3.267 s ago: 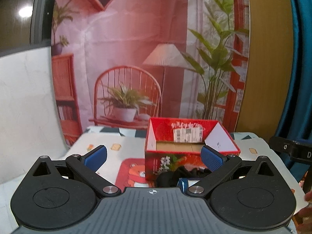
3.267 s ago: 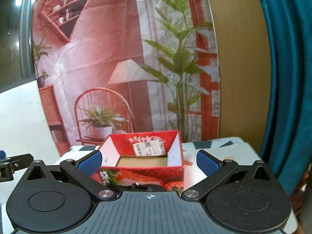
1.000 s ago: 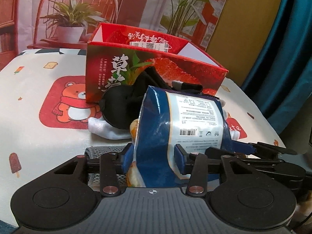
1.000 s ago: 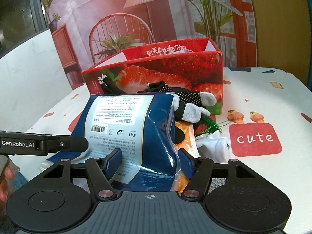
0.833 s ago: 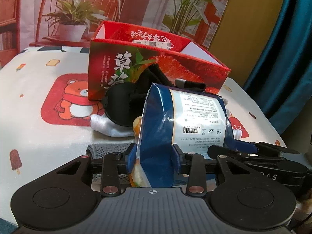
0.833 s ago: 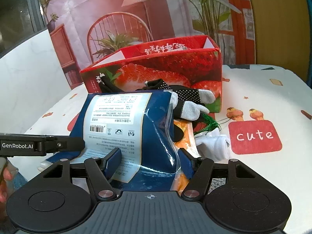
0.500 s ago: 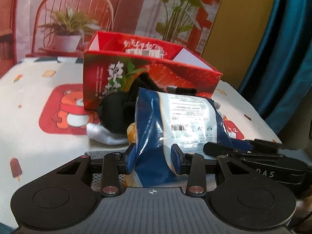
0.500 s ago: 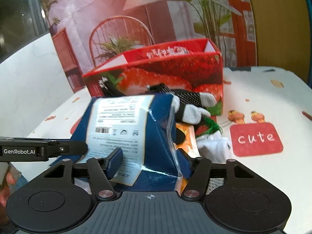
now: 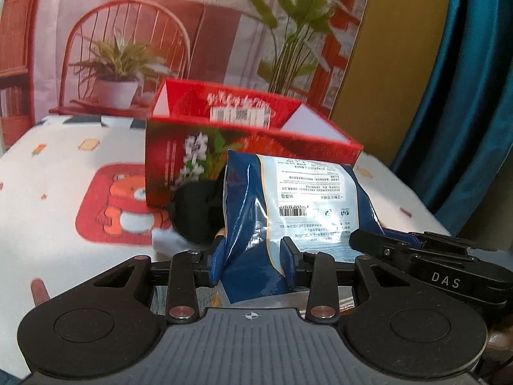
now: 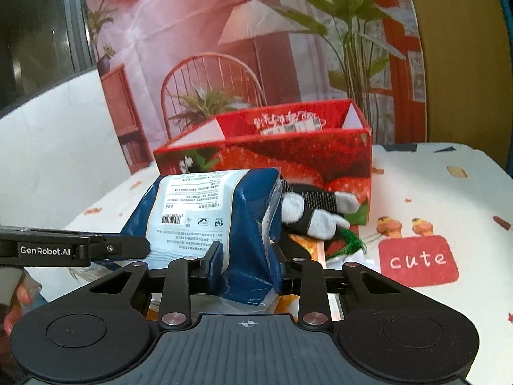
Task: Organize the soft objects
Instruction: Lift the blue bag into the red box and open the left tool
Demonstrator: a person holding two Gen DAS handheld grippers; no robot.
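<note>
Standing open-topped near the back of the patterned tablecloth (image 9: 57, 166), the red strawberry-print box (image 9: 256, 147) shows white inner flaps and a barcode label on its far inner wall; its floor is hidden from both views, so its contents cannot be determined. Just in front of the box lies a pile of soft items: a black fabric item (image 9: 195, 215) over something white on the left side, and a grey-and-black glove (image 10: 314, 211) touching the box's front wall on the right side. A bit of green thread (image 10: 349, 240) sits beside the glove's fingertips.

The blue snack bag (image 9: 288, 205) is raised in front of the box, label side up, tilted so its far end points toward the box front. Both grippers grip its near end.

The left gripper (image 9: 251, 261) is roughly level and aimed at the box, fingers narrowed, blue pads pressing the bag's left edge. The right gripper (image 10: 248, 264) points the same way, fingers likewise narrowed, clamping the bag's right portion. Each tool appears in the other's view, side by side at the bag's near end. Part of the person's hand (image 10: 17, 301) shows at the lower left of the right wrist view.
</note>
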